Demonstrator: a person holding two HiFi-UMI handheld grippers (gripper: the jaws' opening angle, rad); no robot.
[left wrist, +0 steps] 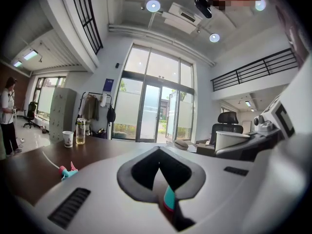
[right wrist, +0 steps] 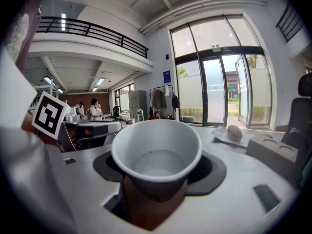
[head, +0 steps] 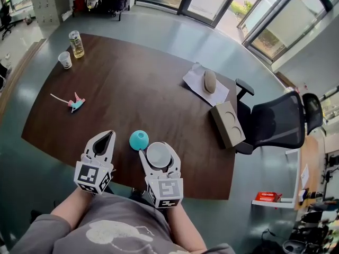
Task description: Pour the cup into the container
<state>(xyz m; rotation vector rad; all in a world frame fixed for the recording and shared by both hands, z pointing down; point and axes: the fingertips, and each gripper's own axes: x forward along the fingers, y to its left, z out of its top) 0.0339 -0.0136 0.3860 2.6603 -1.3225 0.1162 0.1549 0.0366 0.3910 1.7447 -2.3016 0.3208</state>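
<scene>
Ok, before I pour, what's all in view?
table: 1, dark brown, centre
cup: 1, white, in right claw
container: 1, teal, near edge, left of cup
paper cup: 1, white, far left corner
glass: 1, yellowish liquid, beside paper cup
toy: 1, pink-teal, left side
paper: 1, white, far right, under beige oval object
cardboard tray: 1, tan, right edge
office chair: 1, black, right of table
left claw: 1, white, shut, empty
right claw: 1, white, shut on cup
</scene>
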